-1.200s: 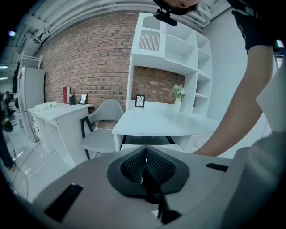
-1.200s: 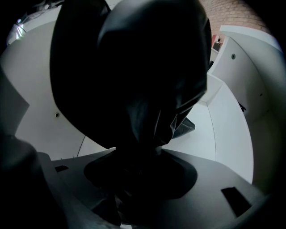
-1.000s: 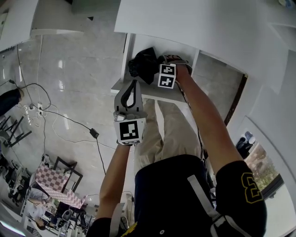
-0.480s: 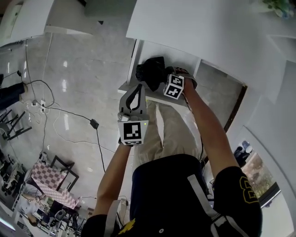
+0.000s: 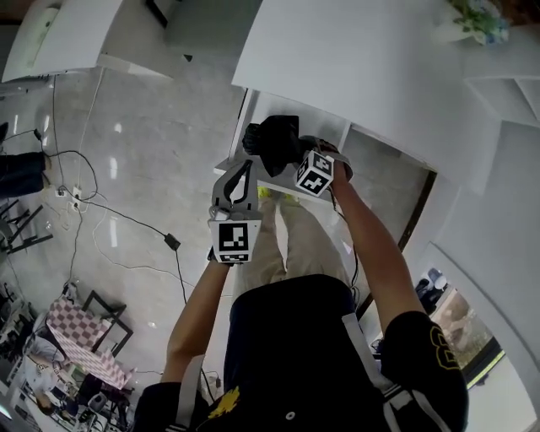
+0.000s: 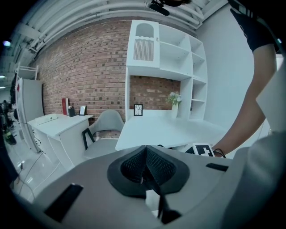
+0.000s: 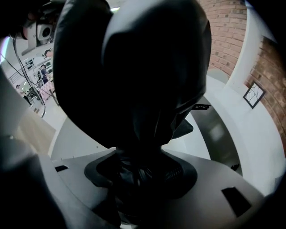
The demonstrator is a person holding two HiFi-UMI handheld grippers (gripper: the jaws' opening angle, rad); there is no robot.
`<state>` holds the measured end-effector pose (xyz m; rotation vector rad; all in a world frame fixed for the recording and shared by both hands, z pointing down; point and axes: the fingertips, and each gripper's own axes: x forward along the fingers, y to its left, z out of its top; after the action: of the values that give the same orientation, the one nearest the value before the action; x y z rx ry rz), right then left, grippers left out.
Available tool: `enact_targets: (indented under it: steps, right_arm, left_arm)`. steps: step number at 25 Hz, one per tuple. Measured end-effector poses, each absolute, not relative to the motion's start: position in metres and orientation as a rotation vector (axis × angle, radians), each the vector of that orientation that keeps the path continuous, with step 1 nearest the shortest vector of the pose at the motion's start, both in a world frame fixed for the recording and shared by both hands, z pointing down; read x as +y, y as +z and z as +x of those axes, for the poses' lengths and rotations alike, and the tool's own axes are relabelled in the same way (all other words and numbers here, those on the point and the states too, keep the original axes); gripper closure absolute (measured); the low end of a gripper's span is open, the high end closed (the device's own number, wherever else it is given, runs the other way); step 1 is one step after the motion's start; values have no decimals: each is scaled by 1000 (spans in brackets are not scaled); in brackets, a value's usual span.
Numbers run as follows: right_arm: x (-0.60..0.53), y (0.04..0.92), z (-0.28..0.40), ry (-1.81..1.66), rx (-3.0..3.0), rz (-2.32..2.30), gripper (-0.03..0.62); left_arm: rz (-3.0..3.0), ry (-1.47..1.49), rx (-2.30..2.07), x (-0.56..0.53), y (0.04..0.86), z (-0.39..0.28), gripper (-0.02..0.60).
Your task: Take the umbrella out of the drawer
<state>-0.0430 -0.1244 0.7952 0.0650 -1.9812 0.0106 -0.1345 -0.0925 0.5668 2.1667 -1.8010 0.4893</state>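
Observation:
The black folded umbrella (image 5: pixel 272 142) hangs over the open white drawer (image 5: pixel 253 175) in the head view. My right gripper (image 5: pixel 291 159) is shut on it, its marker cube just to the right. In the right gripper view the umbrella (image 7: pixel 134 80) fills most of the picture, its bunched fabric pinched between the jaws of that gripper (image 7: pixel 143 167). My left gripper (image 5: pixel 243 165) hovers at the drawer's left front corner, beside the umbrella and not touching it. The left gripper (image 6: pixel 145 152) has its pads pressed together with nothing between them.
A white desk top (image 5: pixel 354 59) overhangs the drawer, with a plant vase (image 5: pixel 472 21) at its far end. Cables (image 5: pixel 126 219) run over the shiny floor on the left. The left gripper view shows a grey chair (image 6: pixel 105 129) and a white shelf unit (image 6: pixel 165 67).
My right gripper has risen with the umbrella and rolled. My left gripper has risen a little, still shut and empty.

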Motion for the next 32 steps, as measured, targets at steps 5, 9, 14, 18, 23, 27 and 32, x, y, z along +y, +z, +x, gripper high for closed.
enact_targets:
  steps: [5,9,14,18,23,27,32]
  right_arm:
    - [-128,756,-50,58,-2051,139,339]
    - [-132,724,-57,79,-2104,195,339]
    - [-132,689,-63,109,-2155,246,339]
    - [-136,659,-61,154,-2197,313,339]
    - [-145,617,-60,216,-2261,404,338]
    - [-153,585,-57,254,-2312,480,338]
    - [-154,549,-52,313,-2377,584,338]
  left_arm:
    - [2178,480,-1822,-93,544,-137,563]
    - [2173,466,-1838,-94,531,-140,563]
    - [2183,465,-1857,-95,517,-143,563]
    - [2204,460,-1861,-96,502,-143,563]
    - [2211,439,-1884,-99,479,-148,563]
    - [2221,423,-1896,-106,464,-151,563]
    - [2242,399,-1924,-111,443,-158,563]
